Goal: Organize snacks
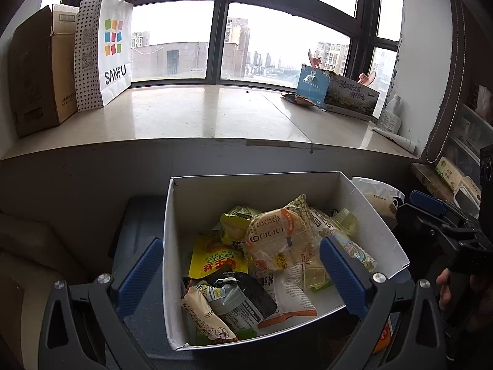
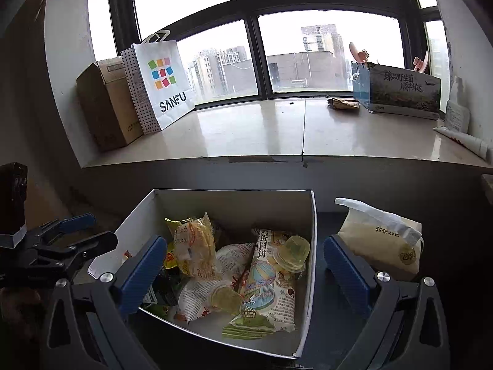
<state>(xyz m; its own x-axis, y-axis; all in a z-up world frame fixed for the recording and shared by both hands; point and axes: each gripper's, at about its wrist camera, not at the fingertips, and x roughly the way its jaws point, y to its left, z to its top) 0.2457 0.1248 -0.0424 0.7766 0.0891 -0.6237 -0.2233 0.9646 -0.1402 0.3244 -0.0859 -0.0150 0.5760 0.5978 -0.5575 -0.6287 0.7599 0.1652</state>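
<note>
**Most snacks boxed, one pouch still outside**

Nearly all the snacks sit in a loose heap inside the white box (image 1: 369,215), which lies directly ahead of and below both grippers. The left gripper (image 1: 243,273) hangs over the box with its jaws spread wide and nothing between them; its left finger is outside the box's left wall, its right finger over the contents. Between those fingers lie a yellow packet (image 1: 215,262), a clear-wrapped pack of round cakes (image 1: 277,240) and a dark-labelled pouch (image 1: 243,299) nearest the gripper.

The right gripper (image 2: 243,271) is likewise wide open and empty, its right finger outside the box's right wall. Ahead of it lie the long egg-roll pack (image 2: 268,283) and two small jelly cups (image 2: 292,252), one resting on that pack, the other just left of it.

One item is not yet in: a cream and white pouch (image 2: 379,243) stands just beyond the right gripper's right finger, outside the box and close to its wall. By my reading, gathering is almost done; that pouch remains, and the heap itself is jumbled rather than arranged, so tidying may also be left.
</note>
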